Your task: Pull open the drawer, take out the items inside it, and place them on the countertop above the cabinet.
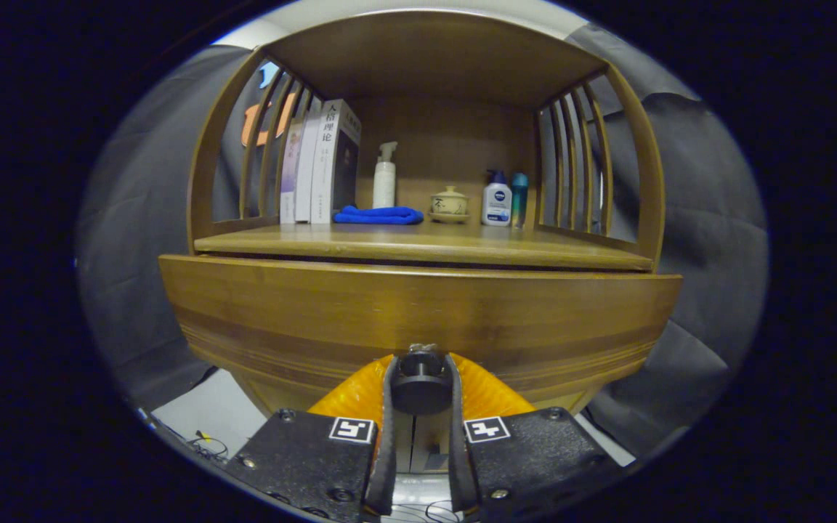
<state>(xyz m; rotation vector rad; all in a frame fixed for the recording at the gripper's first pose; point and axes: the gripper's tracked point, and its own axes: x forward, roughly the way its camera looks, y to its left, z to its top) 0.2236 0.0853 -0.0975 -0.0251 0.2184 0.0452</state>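
Drawer (418, 309) of smooth striped wood, front bowed, under the countertop (426, 243); round dark knob (421, 383) low on it. Gripper (420, 363) squeezed tight on knob; soft blue cloth (378, 215) up on countertop.

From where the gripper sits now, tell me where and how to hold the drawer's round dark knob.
Grip the round dark knob by its two sides, coming straight in from the front. It juts from the wooden drawer front, so the sides are free. The hand-held gripper already has one finger on each side of it.
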